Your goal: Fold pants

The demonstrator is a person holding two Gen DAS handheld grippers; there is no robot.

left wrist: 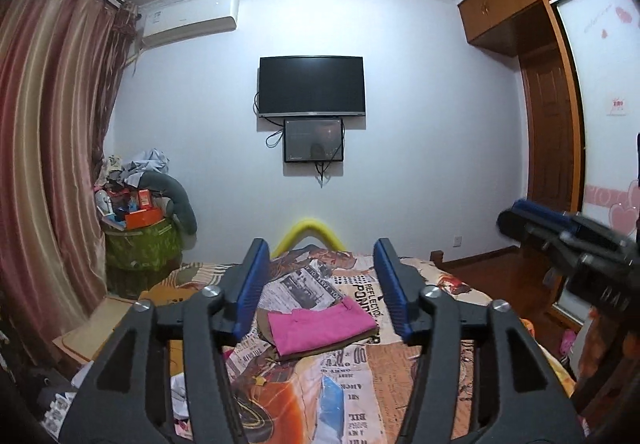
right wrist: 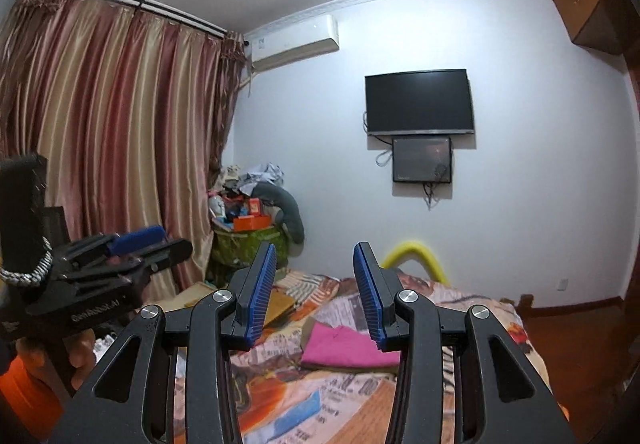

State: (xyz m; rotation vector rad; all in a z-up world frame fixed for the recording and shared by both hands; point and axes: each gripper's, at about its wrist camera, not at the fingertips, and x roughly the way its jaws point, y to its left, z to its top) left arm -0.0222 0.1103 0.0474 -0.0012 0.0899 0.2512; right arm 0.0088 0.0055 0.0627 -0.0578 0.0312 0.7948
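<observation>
Folded pink pants [left wrist: 320, 324] lie on a brownish folded garment [left wrist: 280, 352] in the middle of the bed [left wrist: 380, 384]. My left gripper [left wrist: 320, 284] is open and empty, held above the bed short of the pile. My right gripper [right wrist: 316, 288] is open and empty, also raised above the bed; the pink pants [right wrist: 344, 344] show between its fingers. The right gripper also shows at the right edge of the left wrist view [left wrist: 560, 228], and the left gripper at the left of the right wrist view [right wrist: 120, 252].
The bed has a newspaper-print cover. A yellow curved tube [left wrist: 308, 232] stands at its far end. A green basket heaped with clutter [left wrist: 140, 228] stands by the curtain [left wrist: 52, 144]. A TV [left wrist: 312, 86] hangs on the far wall. A wardrobe [left wrist: 552, 84] is on the right.
</observation>
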